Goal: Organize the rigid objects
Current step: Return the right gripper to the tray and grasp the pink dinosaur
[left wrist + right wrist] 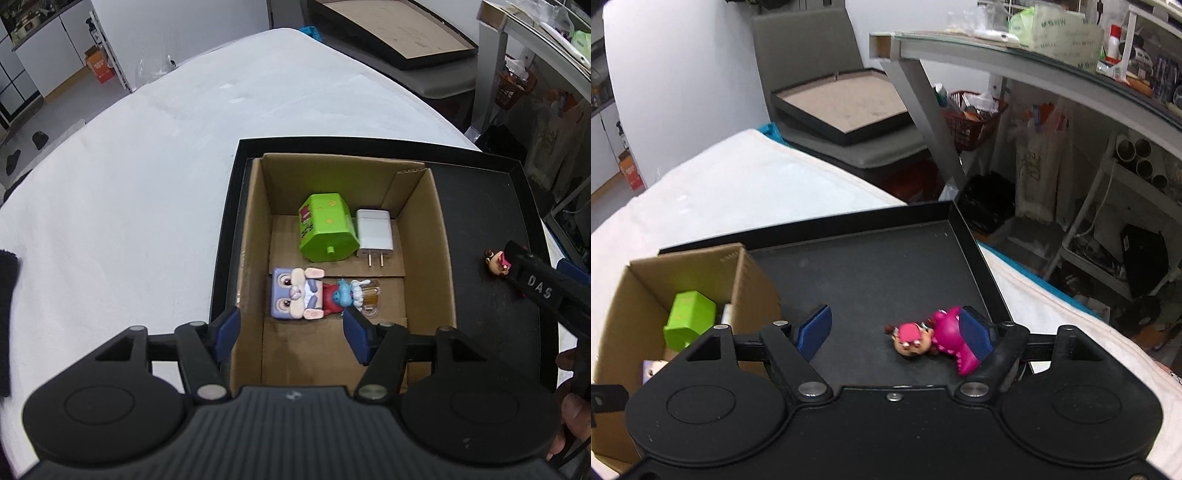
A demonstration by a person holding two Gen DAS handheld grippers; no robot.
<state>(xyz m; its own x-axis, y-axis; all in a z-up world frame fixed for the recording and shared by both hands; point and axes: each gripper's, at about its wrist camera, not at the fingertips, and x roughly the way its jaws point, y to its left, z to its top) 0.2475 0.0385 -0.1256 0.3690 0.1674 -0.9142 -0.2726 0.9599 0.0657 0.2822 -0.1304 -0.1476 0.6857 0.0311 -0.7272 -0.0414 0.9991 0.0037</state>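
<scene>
A white surface (129, 184) is seen, and on it a shallow black tray (871, 266) is placed. Inside the tray, at its left side, a brown cardboard box (441, 236) stands with the top open.

Four things are kept in the box. At the far side a green toy block (327, 227) lies on its side, and a white charger (373, 234) is laid just beside it, with its two pins pointed to the near side. Nearer, a square rabbit toy (295, 293) lies face up, and a small blue figure (345, 293) in red clothes is touching it on the right. From the right wrist view only the green block and a white edge can be made out in the box; the rest is hidden by the box wall and the gripper body.

On the bare tray floor, outside the box, a small pink doll (932, 338) lies on its side. It is held by nothing.

The left hand-held gripper (291, 334) is seen above the near part of the box, its jaws wide apart and empty. The right hand-held gripper (894, 330) is also wide open; the doll lies between its pads, close against the right pad, but whether it is touched cannot be told.
</scene>
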